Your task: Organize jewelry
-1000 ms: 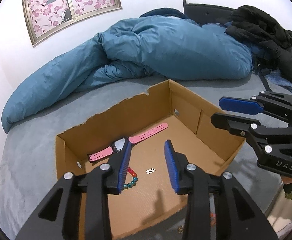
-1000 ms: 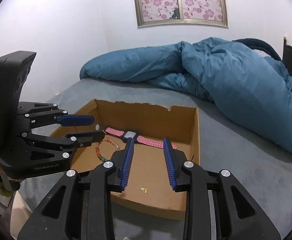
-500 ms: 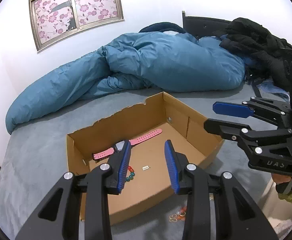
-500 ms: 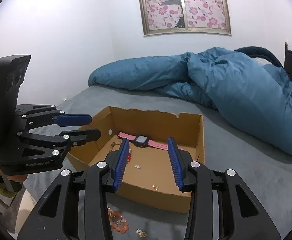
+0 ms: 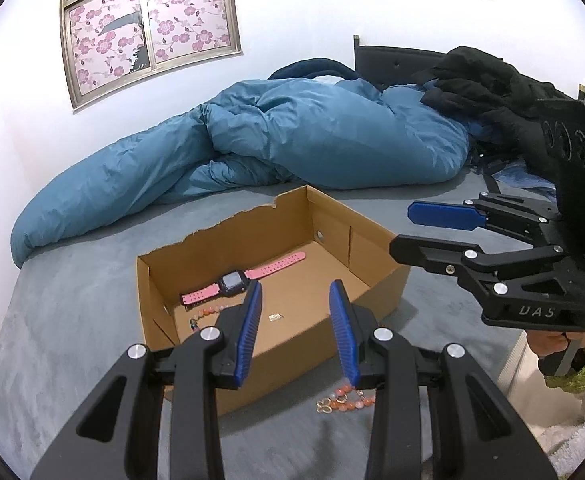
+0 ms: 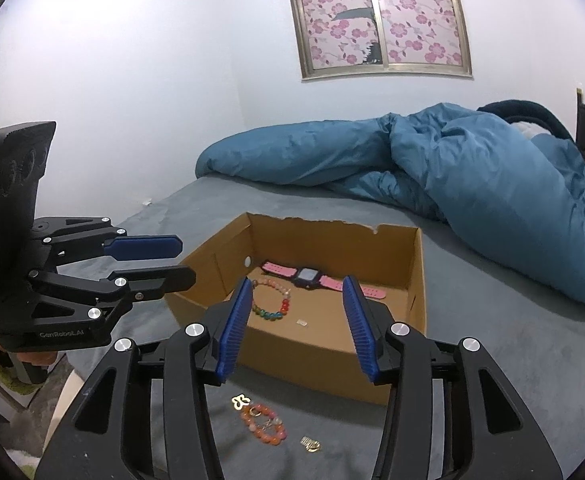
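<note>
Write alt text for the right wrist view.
The right gripper, open and empty, points over a cardboard box on a grey bed; inside lie a pink watch and a multicoloured bead bracelet. An orange bead bracelet and small gold pieces lie on the bed outside it, and the left gripper hovers at left.

A rumpled blue duvet is lying heaped across the far side of the grey bed, a pile of black clothing is sitting by the dark headboard, and a flower-patterned window is showing on the white wall
</note>
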Tool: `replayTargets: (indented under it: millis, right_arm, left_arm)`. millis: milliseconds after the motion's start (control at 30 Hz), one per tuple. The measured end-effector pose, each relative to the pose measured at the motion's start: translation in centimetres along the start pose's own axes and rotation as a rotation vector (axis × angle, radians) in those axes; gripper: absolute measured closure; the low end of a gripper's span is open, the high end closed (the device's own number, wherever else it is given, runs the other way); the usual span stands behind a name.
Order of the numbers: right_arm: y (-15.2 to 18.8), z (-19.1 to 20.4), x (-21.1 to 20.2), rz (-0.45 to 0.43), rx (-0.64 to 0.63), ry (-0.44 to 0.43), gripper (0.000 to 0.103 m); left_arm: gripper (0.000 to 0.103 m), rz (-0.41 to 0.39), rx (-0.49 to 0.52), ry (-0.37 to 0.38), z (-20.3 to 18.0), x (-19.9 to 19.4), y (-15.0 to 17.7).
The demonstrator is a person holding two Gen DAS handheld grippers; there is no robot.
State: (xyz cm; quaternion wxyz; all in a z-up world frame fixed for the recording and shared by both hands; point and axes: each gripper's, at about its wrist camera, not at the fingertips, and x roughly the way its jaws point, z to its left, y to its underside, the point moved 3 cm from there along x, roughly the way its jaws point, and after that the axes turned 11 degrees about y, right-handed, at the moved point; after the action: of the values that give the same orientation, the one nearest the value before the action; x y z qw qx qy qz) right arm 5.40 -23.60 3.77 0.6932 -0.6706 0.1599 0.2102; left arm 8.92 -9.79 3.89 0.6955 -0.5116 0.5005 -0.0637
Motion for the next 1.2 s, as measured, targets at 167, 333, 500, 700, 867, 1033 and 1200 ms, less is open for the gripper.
replayTargets:
  millis: [167,333,500,700,867,1033,1200]
  right_arm:
    - [1.1,-0.1,-1.0,0.006,0.003,-0.017,0.057]
    - [3.6,-1.6,-1.6,0.053,-0.018,0.005,0.057]
    - [6.5,-3.3,-1.4,0.131,-0.038,0.024,0.057]
    - [9.5,-3.4,0.0,0.248,-0.059,0.03,0.057]
    - [11.2,-3.1,1.8,0.315,-0.018,0.018,0.058]
    - [12.6,-2.2,3.6,0.372,-0.002,-0.005,0.059]
    - [13.2,-1.6,4.6,0.394,-0.007,-0.022,0.059]
  left_arm:
    - [0.069,-0.011,-0.012,0.026,-0.7,-0.8,1.1]
    - [0.069,-0.008,-0.006,0.057,-1.6,-1.1,2.7]
    - [0.069,0.032,-0.007,0.089,-2.0,-0.6,5.9]
    - [0.069,0.095,-0.019,0.17,-2.8,1.8,9.4]
    - [0.069,0.153,0.092,0.207,-4.6,5.3,11.0]
    - [0.069,0.206,0.261,0.192,-6.5,8.4,12.1]
    - [0.078,0.252,0.376,0.161,-7.5,10.8,12.6]
